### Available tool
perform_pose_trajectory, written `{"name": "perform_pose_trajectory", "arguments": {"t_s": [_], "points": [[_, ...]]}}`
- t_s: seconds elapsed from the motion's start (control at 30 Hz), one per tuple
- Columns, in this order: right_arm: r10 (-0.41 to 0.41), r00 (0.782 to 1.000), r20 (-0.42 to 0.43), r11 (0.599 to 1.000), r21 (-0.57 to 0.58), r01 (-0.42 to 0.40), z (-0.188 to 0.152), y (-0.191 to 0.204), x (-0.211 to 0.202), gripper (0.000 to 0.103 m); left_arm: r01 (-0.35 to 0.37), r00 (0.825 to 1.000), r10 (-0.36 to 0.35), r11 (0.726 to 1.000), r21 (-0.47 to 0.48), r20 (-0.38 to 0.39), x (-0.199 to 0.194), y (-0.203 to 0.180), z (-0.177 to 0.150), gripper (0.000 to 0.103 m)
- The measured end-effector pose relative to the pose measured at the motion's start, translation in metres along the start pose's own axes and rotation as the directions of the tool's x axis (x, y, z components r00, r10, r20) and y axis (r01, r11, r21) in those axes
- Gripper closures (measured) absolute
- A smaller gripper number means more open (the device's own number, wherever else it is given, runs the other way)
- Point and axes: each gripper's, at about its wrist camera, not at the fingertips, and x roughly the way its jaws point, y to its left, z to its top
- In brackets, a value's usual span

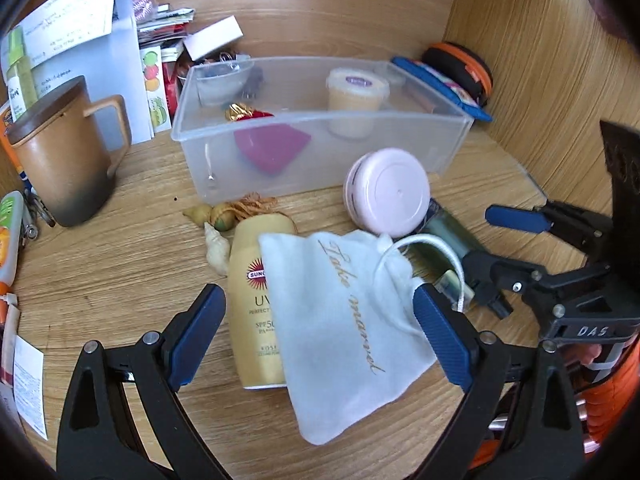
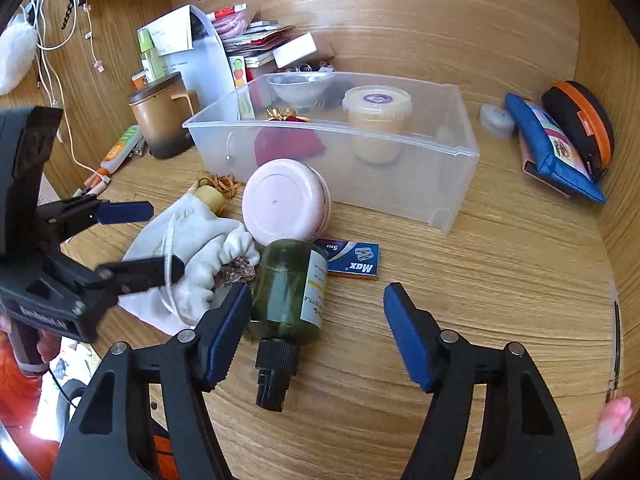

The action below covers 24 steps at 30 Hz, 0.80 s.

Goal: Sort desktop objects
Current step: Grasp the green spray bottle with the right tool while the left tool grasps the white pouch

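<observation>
My left gripper [image 1: 320, 328] is open above a white drawstring pouch [image 1: 344, 320] that lies over a yellow sunscreen bottle [image 1: 252, 304]. A pink round case [image 1: 386, 192] leans against the clear plastic bin [image 1: 440, 152], which holds a cream tub [image 1: 356, 96], a magenta item [image 1: 268, 152] and a small bowl [image 1: 224, 80]. My right gripper [image 2: 312, 340] is open; a dark green bottle [image 2: 290, 288] lies beside its left finger. The pouch [image 2: 192, 240], pink case [image 2: 284, 200] and bin [image 2: 440, 184] also show in the right wrist view. The right gripper also shows in the left wrist view [image 1: 504, 260].
A brown lidded mug [image 1: 64, 152] and papers [image 1: 80, 40] stand at the left. Seashells [image 1: 216, 224] lie before the bin. A blue Max box [image 2: 352, 260] lies by the bottle. A blue pouch [image 2: 556, 148] and an orange-trimmed case [image 2: 580, 124] rest at the right wall.
</observation>
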Motion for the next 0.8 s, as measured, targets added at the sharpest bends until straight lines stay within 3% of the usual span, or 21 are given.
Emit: {"name": "perform_pose_trajectory", "arguments": {"t_s": [0.23, 0.47, 0.8], "points": [[-0.011, 0.999, -0.049, 0.999, -0.049, 0.009, 0.003, 0.005, 0.019, 0.055, -0.046, 0.999, 0.046, 0.999, 0.028, 0.007, 0.008, -0.006, -0.002, 0.007], [0.001, 0.997, -0.074, 1.0, -0.024, -0.003, 0.001, -0.003, 0.033, 0.064, -0.103, 0.995, 0.102, 0.991, 0.086, 0.019, 0.015, -0.017, 0.004, 0.007], [-0.01, 1.0, -0.029, 1.0, -0.009, 0.01, 0.001, -0.019, 0.019, 0.065, -0.131, 0.991, 0.131, 0.967, 0.22, 0.016, 0.027, -0.048, 0.012, 0.007]]}}
